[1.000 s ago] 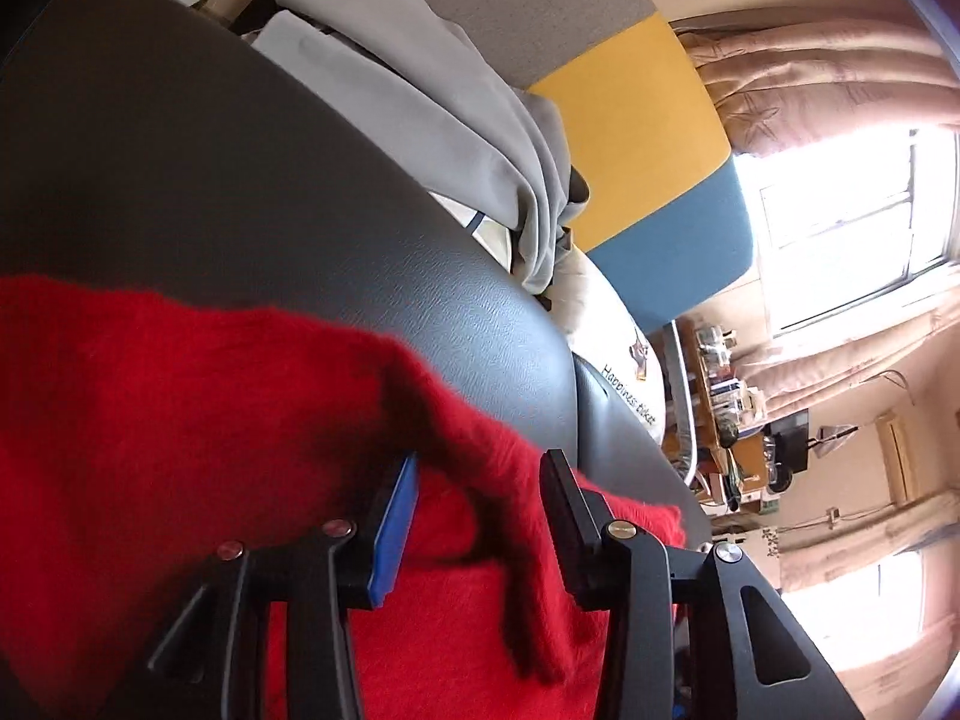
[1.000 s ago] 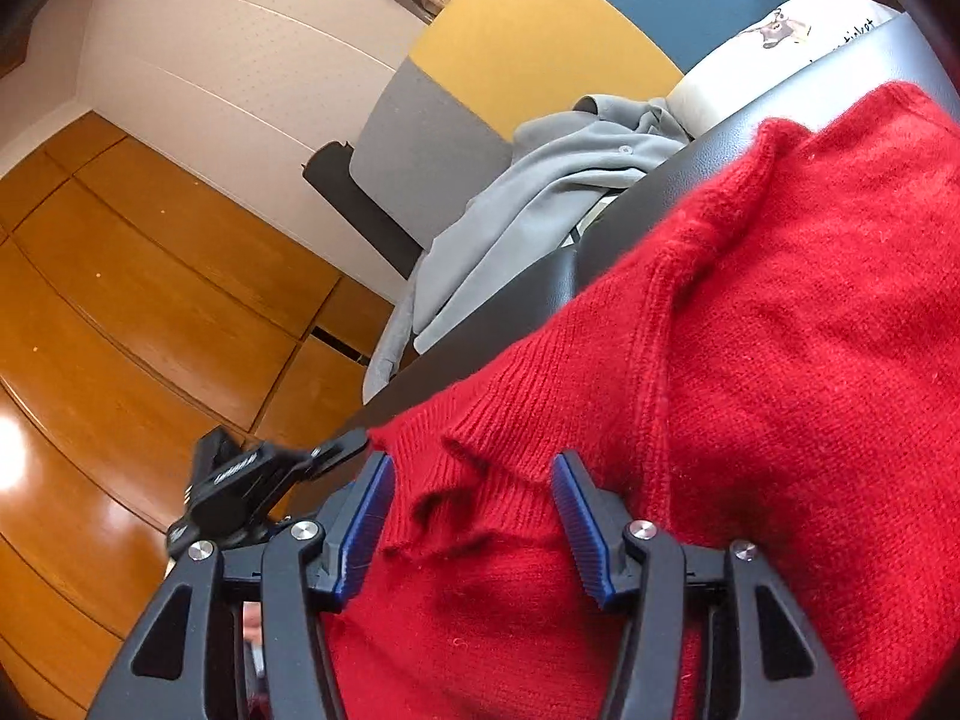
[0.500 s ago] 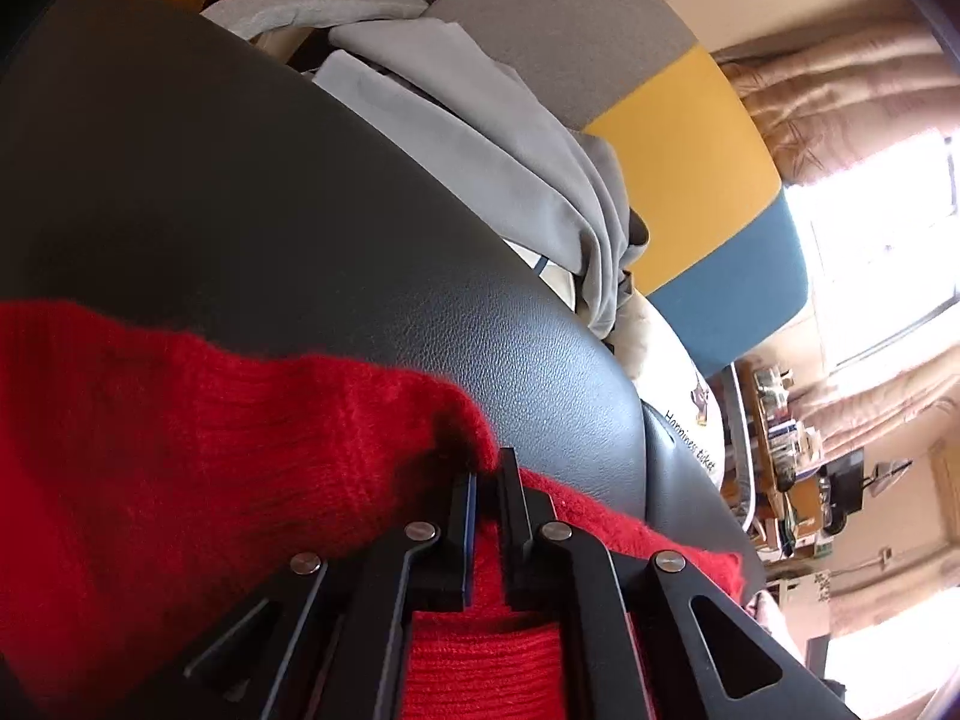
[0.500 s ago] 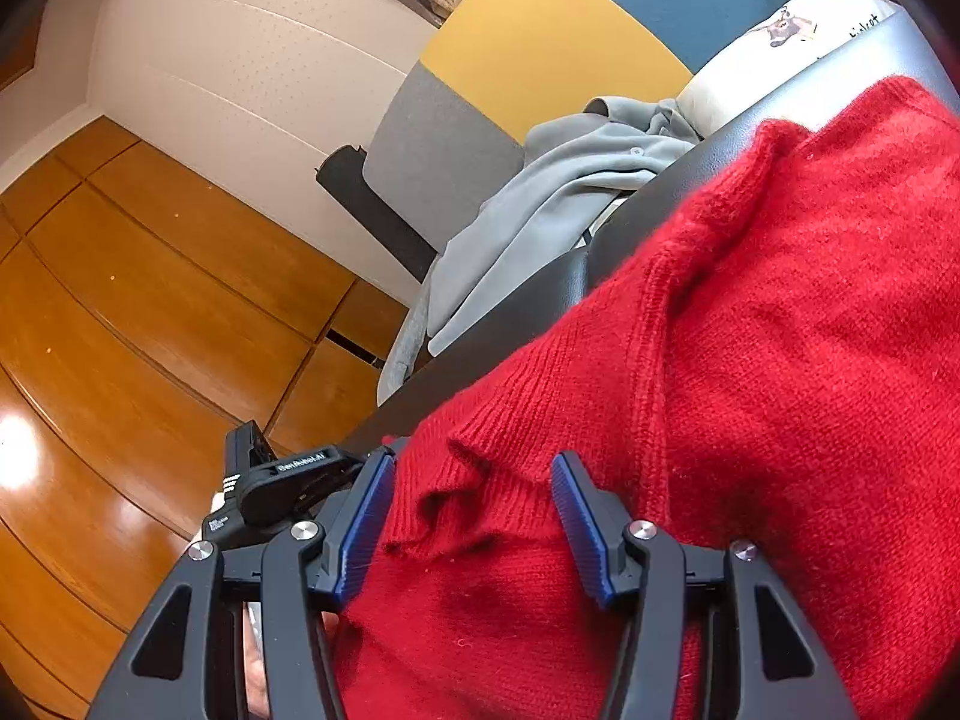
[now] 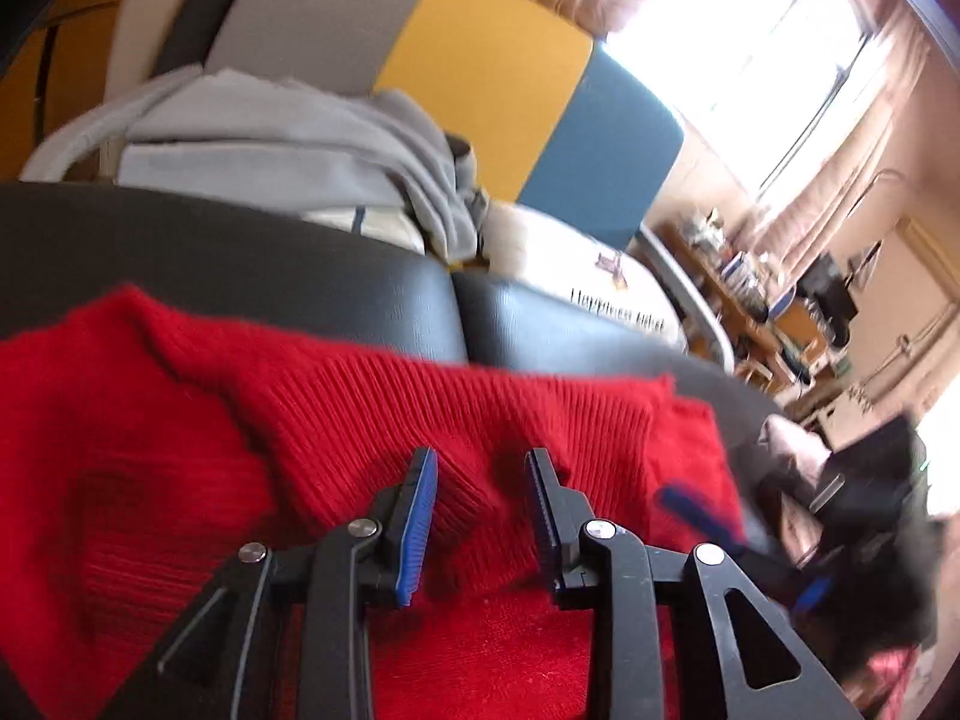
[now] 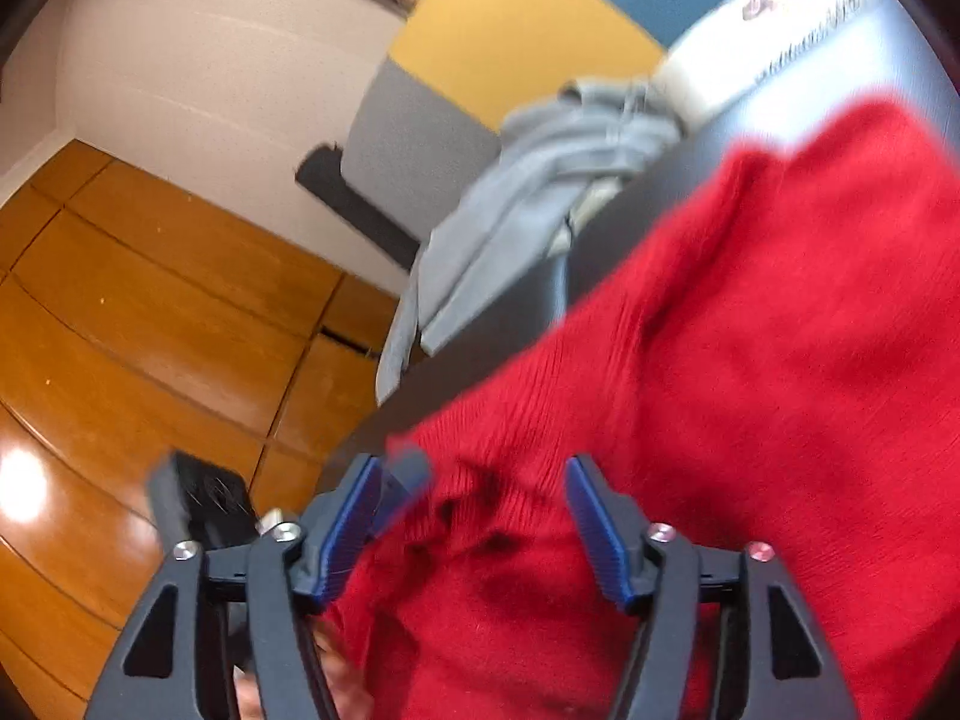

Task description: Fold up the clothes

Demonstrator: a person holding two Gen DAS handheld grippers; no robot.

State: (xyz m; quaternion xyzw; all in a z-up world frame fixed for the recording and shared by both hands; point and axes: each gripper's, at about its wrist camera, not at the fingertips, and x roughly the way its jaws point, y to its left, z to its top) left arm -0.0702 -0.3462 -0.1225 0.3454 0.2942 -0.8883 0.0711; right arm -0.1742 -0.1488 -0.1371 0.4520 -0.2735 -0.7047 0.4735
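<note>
A red knit sweater (image 5: 420,396) lies spread over a black leather cushion (image 5: 240,252). My left gripper (image 5: 480,462) hovers low over its ribbed fold. The jaws are opening, with a ridge of red knit between the blue pads, and the pads do not press on it. In the right wrist view the sweater (image 6: 750,330) fills the right side. My right gripper (image 6: 474,468) is above its bunched edge, its jaws opening wide, with fabric between the pads but free of them. The left gripper shows there as a blurred dark shape at the lower left.
A grey garment (image 5: 288,144) is heaped behind the cushion, beside a white printed pillow (image 5: 576,276). Behind them rises a grey, yellow and blue panel (image 5: 480,72). A cluttered desk (image 5: 750,288) stands by the bright window. Wooden floor (image 6: 150,300) lies left of the cushion.
The left gripper pinched shut on the red knit half a second ago, then let go and swung right along the sweater while rolling. The right gripper's jaws have spread wider.
</note>
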